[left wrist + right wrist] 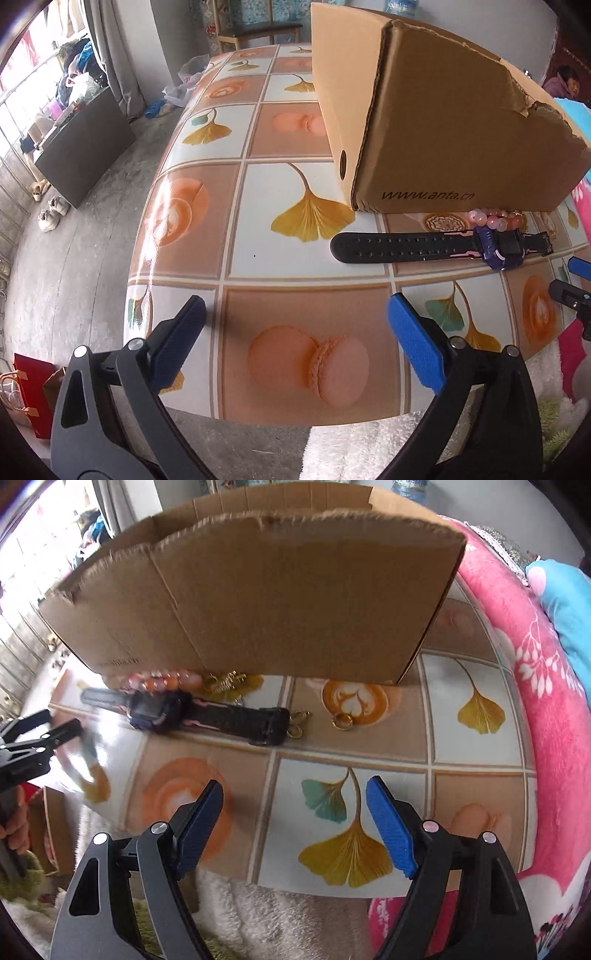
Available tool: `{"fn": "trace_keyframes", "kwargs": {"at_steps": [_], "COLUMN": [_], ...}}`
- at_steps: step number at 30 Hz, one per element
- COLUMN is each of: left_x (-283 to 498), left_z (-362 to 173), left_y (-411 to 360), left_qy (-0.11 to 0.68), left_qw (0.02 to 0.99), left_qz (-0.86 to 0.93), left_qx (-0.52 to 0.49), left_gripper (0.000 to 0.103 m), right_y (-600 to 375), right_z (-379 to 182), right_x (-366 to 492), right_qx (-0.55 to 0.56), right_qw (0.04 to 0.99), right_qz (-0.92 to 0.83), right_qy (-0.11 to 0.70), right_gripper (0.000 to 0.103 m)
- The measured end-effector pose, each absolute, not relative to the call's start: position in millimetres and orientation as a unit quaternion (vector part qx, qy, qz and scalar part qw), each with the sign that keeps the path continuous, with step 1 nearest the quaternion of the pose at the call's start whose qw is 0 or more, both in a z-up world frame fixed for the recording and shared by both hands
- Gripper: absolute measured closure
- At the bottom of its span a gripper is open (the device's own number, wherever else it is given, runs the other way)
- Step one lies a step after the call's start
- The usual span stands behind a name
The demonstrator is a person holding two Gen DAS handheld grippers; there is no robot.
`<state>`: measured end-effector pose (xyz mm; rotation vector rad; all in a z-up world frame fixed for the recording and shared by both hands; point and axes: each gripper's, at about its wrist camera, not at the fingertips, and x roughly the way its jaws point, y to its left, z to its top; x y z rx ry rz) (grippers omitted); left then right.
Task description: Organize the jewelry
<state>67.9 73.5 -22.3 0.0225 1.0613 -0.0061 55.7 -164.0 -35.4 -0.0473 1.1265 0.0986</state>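
Note:
A black-strapped watch with a purple case lies flat on the patterned table, just in front of a cardboard box. A pink and orange bead bracelet rests against the box's foot. Gold clips, a small gold piece and a gold ring lie near the watch's right end. My left gripper hangs open over the table's near edge, nothing between its blue pads. My right gripper is also open and empty, short of the watch.
The table has a glossy tile-print cover. A white fluffy cloth lies below its near edge, and a pink blanket borders its right side. A dark cabinet, shoes and bags stand on the floor at left.

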Motion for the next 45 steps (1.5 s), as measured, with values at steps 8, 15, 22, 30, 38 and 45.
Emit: {"fn": "trace_keyframes", "kwargs": {"at_steps": [8, 15, 22, 30, 38, 45], "left_x": [65.8, 67.2, 67.5, 67.6, 65.4, 65.1], "left_z": [-20.3, -19.5, -20.0, -21.3, -21.0, -20.6], "left_y": [69.4, 70.1, 72.8, 72.9, 71.8, 71.7], "left_qy": [0.510, 0.526, 0.530, 0.527, 0.521, 0.520], "left_qw": [0.860, 0.850, 0.848, 0.850, 0.854, 0.854], "left_qz": [0.002, -0.004, -0.007, -0.007, -0.008, -0.009], "left_qx": [0.012, 0.012, 0.006, 0.006, 0.007, 0.008], "left_gripper": [0.007, 0.007, 0.007, 0.007, 0.007, 0.007], "right_y": [-160.3, -166.8, -190.9, -202.8, -196.3, -198.7], "right_z": [-41.4, -45.0, -48.1, -13.1, -17.9, -31.1], "right_x": [55.2, 58.6, 58.3, 58.9, 78.7, 86.5], "right_qx": [-0.022, -0.027, -0.038, 0.064, 0.123, 0.130], "right_qw": [0.847, 0.849, 0.843, 0.855, 0.839, 0.828], "right_qz": [0.039, 0.053, 0.085, 0.135, 0.161, 0.139], "right_qy": [0.530, 0.524, 0.530, 0.496, 0.504, 0.527], "right_gripper": [0.006, 0.006, 0.006, 0.013, 0.047, 0.065]}}
